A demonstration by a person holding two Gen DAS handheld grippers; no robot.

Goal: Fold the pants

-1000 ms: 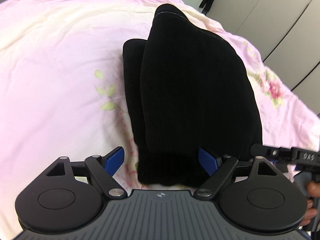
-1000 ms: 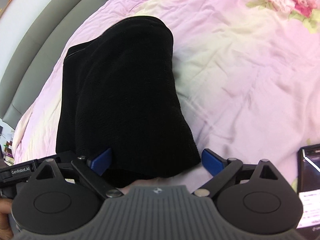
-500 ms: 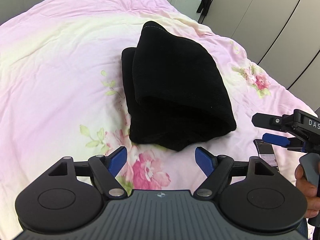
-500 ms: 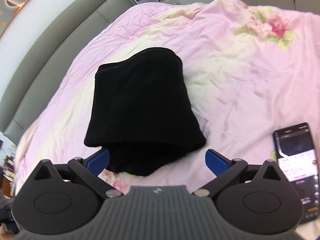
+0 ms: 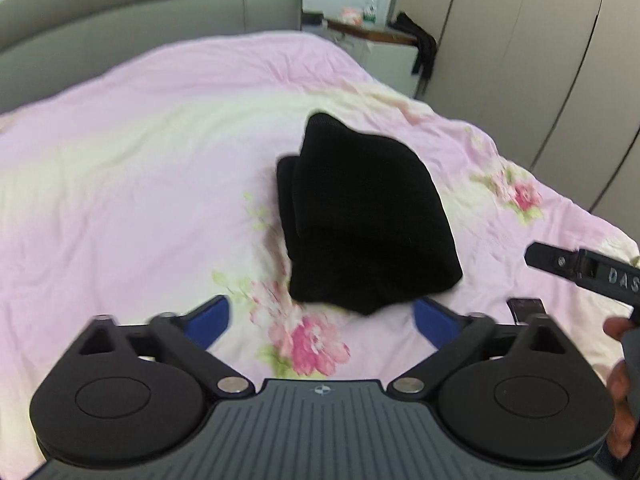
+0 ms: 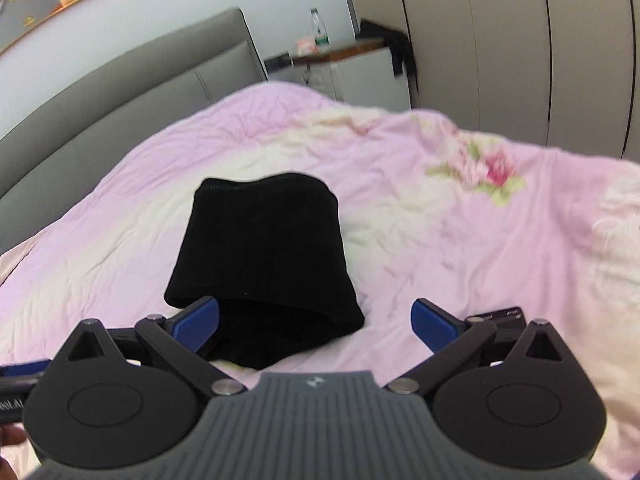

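A bedroom with a grey headboard and pale wardrobe doors frames a bed (image 5: 120, 160) spread with a pink floral quilt. Near its middle the black pants (image 5: 364, 224) lie folded into a compact bundle, seemingly finished. The left gripper (image 5: 320, 316) is opening its fingers over bare quilt; the right gripper (image 6: 314, 318) hangs spread wide, holding nothing, a phone (image 6: 500, 314) just beyond.

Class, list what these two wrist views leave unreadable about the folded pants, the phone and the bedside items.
- Pants: inner layers, hidden by the top fold, both views.
- Phone: mostly covered by the right gripper linkage; screen unreadable.
- Bottle label: too small, blurred.
- Bed cover: near edge hidden by the left gripper, whose jaws are opening with nothing between.
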